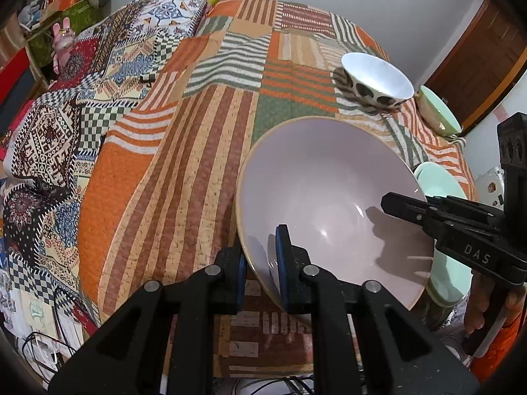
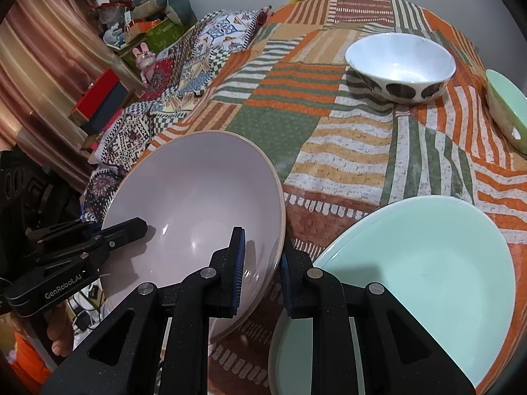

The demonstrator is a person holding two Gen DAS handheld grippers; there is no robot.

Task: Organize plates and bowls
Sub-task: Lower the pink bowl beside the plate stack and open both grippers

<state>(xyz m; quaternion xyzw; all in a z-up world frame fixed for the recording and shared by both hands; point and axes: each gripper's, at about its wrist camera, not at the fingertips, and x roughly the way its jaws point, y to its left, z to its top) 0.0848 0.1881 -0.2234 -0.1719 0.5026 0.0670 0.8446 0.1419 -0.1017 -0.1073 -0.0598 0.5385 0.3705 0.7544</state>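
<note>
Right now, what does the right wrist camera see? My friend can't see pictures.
Two hand-held grippers pinch opposite rims of a big pale pink bowl above a striped patchwork cloth: the right hand-held gripper near, the left hand-held gripper across. A mint green plate lies beside it, a white spotted bowl behind.

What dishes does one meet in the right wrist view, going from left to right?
Pale lilac bowl → white bowl with dark spots → small green bowl at the right edge. The mint plate overlaps, so I leave it out.
</note>
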